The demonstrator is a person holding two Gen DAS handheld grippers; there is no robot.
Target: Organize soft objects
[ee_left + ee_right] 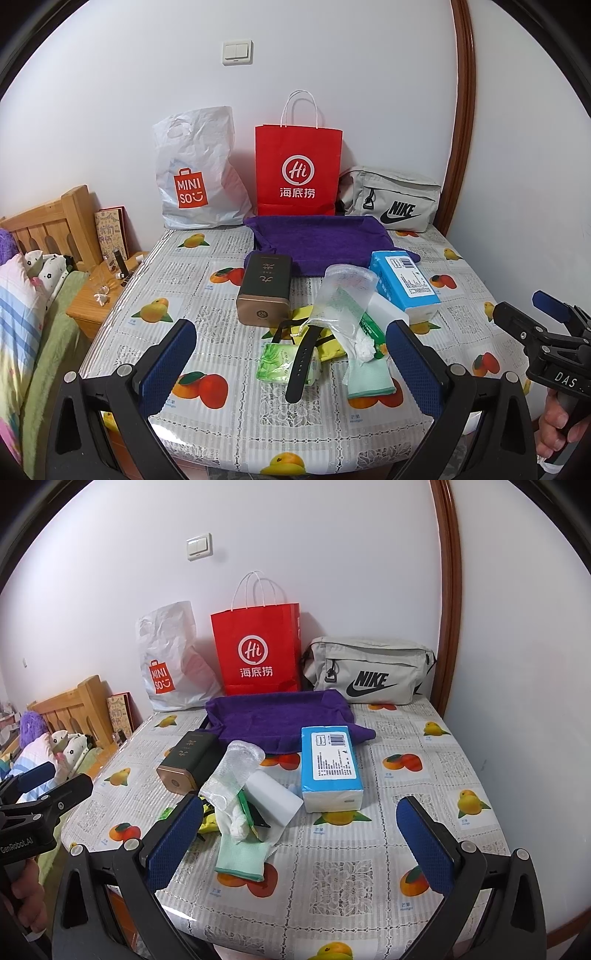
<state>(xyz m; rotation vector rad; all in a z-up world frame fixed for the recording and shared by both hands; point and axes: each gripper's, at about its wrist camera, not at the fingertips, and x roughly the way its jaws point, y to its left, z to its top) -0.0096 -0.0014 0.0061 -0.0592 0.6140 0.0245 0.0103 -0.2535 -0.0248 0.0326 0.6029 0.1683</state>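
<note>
1. Left claw and right claw: both spread apart, empty, poised at the frame bottom for a first pick.
2. Soft mint-green cloth glove lies mid-frame on the fruit-print worktop, nearest both claws.
3. Purple fabric tray, upper centre, likely the destination.

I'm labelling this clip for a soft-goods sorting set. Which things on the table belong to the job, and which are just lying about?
Likely part of the job:
- purple towel
- blue tissue pack
- green tissue packet
- mint cloth
- bubble-wrap bag

Just lying about:
- gold tin
- black watch strap
- red paper bag
- Miniso bag
- Nike pouch
</note>
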